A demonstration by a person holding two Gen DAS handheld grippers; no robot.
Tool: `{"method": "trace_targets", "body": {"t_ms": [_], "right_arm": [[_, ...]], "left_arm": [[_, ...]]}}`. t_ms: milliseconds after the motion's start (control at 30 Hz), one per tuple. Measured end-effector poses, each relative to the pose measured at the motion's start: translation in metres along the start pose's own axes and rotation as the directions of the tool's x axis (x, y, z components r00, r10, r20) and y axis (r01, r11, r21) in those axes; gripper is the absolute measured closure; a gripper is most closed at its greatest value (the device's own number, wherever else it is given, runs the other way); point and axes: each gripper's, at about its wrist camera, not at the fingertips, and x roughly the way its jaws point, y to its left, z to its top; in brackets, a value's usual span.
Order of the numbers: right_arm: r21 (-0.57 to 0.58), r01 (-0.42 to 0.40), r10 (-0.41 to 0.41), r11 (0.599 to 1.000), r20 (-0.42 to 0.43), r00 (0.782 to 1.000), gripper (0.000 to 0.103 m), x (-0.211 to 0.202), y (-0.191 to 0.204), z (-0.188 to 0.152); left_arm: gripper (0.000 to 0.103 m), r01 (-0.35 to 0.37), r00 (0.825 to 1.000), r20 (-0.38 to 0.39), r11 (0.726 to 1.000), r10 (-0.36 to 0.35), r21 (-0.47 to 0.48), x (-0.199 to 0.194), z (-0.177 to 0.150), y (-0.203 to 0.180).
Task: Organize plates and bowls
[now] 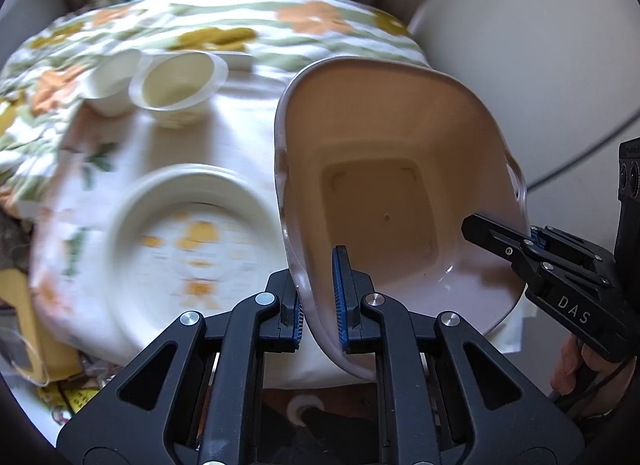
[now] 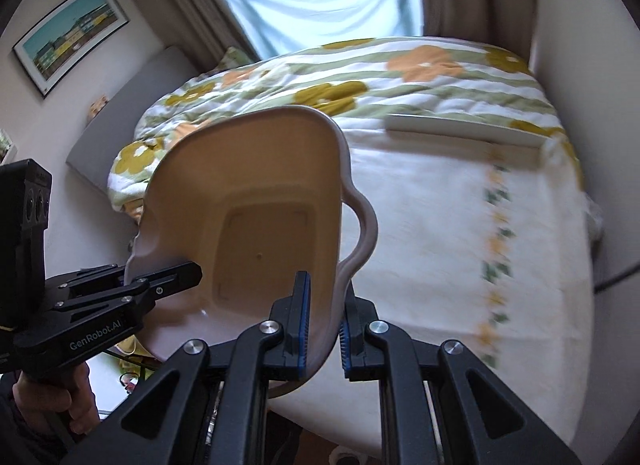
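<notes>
**A:** Item one: square tub (image 1: 384, 185), cream inside, pale outside, a cut-out handle on one side. Where is it?

**B:** In the air, tilted hard, its open side facing both cameras. Left gripper (image 1: 320, 297) is clamped on one rim wall, one blue pad inside and one outside. Right gripper (image 2: 324, 317) is clamped on the opposite rim the same way, just below the handle loop. Neither base nor rim touches anything under it.

**A:** Item two: what lies under it?

**B:** A bed with a flowered quilt (image 1: 248, 21) and a pale printed cloth (image 2: 440, 245) over the near part. On the cloth: a round plate with yellow figures (image 1: 192, 241), just beside the tub in the left view; two small white cups (image 1: 180, 85) farther back, touching or nearly so; a flat white tray (image 2: 464, 129) by the quilt's edge.

**A:** Item three: hazards.

**B:** First, thin-edge grips on smooth plastic. If the two hands drift apart or twist against each other, I'd expect one rim to slide out and the tub to swing from the other. Second, the tilt: its lower corner hangs close above the plate and could clip it. Third, the bed is soft; anything set down off-level may tip, and the cups look easy to knock over.
</notes>
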Motion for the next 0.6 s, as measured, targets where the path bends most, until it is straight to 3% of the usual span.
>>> {"method": "trace_targets", "body": {"t_ms": [300,600], "right_arm": [[0.159,0.067,-0.062,0.985,-0.034,0.997,0.091,0.001,-0.085,-0.031],[0.253,0.045,-0.034,0.966,-0.048,0.998,0.091,0.028,-0.125,-0.058]], "left_arm": [[0.092,0.049,0.994,-0.107,0.994,-0.039,0.098,0.073,-0.009,-0.081],[0.092,0.052,0.99,-0.136,0.994,-0.038,0.097,0.112,-0.018,-0.083]]}}
